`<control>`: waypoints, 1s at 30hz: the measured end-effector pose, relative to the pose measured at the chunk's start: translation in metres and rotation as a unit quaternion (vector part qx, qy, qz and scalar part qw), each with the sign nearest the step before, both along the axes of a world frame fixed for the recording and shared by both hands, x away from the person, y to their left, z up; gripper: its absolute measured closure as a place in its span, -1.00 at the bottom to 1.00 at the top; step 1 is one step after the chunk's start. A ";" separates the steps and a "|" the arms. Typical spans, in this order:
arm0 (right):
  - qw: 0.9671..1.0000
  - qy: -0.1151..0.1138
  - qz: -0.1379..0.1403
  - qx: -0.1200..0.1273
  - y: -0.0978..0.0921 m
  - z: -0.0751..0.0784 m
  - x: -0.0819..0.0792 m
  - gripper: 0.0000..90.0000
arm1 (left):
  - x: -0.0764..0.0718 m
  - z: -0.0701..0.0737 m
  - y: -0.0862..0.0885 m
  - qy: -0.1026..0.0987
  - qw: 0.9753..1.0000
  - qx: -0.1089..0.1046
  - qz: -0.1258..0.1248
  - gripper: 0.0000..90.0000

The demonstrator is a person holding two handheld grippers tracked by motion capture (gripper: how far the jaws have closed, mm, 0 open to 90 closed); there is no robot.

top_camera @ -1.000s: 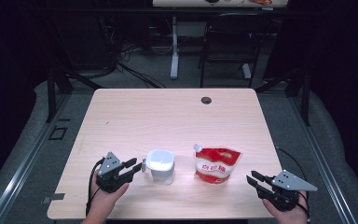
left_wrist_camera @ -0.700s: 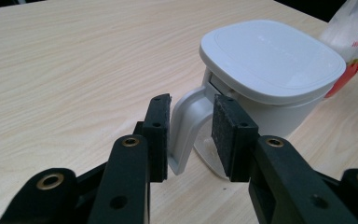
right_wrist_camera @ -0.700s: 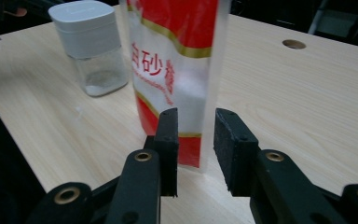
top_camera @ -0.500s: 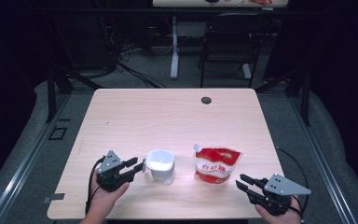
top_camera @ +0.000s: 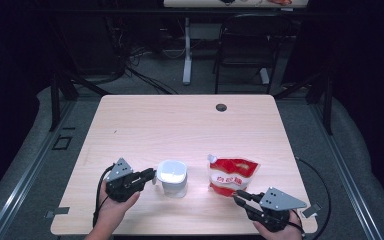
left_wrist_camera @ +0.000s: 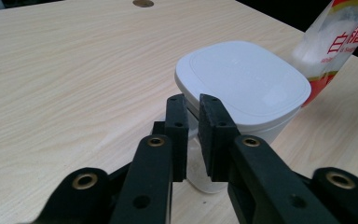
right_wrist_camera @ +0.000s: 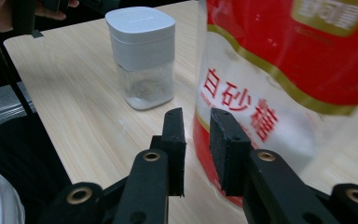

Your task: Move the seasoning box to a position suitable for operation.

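Near the tabletop's front edge, the left gripper [top_camera: 150, 176] touches the jar [top_camera: 172, 177]; the right gripper [top_camera: 240, 197] nears the sugar bag [top_camera: 231, 174] (both grippers' jaws narrowly apart, clamping nothing).

Far half of table [top_camera: 180, 120] is bare, w/ lots of room to move. Jar [top_camera: 172, 177] and red bag [top_camera: 231, 175] stand near front edge w/ a small gap btwn them. Left gripper [top_camera: 150, 176] at jar, right gripper [top_camera: 240, 197] at bag.
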State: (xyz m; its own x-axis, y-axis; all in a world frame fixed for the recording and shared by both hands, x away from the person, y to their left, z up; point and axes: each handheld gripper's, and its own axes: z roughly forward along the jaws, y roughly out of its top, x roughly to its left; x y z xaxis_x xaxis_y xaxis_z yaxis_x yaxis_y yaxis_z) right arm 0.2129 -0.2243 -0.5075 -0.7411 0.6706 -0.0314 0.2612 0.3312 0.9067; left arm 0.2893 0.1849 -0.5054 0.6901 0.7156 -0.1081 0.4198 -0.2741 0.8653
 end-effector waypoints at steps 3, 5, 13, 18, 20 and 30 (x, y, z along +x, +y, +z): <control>1.000 -0.001 0.010 -0.012 0.014 0.001 0.002 0.72 | 0.003 0.005 -0.003 0.001 1.000 -0.001 -0.003 0.94; 1.000 -0.004 0.008 -0.023 0.024 0.001 0.004 0.70 | 0.004 0.007 -0.005 -0.001 1.000 0.001 -0.004 0.98; 1.000 0.008 0.004 -0.022 0.046 0.002 0.017 0.79 | 0.013 0.014 -0.014 0.001 1.000 0.002 -0.008 1.00; 1.000 0.016 -0.002 -0.017 0.057 0.001 0.027 0.93 | 0.015 0.014 -0.016 0.006 1.000 0.008 -0.006 1.00; 1.000 0.021 -0.003 -0.019 0.061 0.001 0.030 0.96 | 0.014 0.013 -0.017 0.003 1.000 0.008 -0.003 1.00; 0.999 0.024 0.002 -0.030 0.090 -0.005 0.041 1.00 | 0.013 0.009 -0.016 -0.005 1.000 0.011 -0.004 1.00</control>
State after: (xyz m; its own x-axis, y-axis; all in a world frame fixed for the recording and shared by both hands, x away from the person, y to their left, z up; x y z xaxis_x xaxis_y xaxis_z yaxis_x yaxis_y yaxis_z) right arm 0.2543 -0.1338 -0.5130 -0.7456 0.6654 -0.0356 0.3031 0.3862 0.8712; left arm 0.3020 0.1685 -0.4962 0.6975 0.7114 -0.0857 0.4085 -0.2964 0.8633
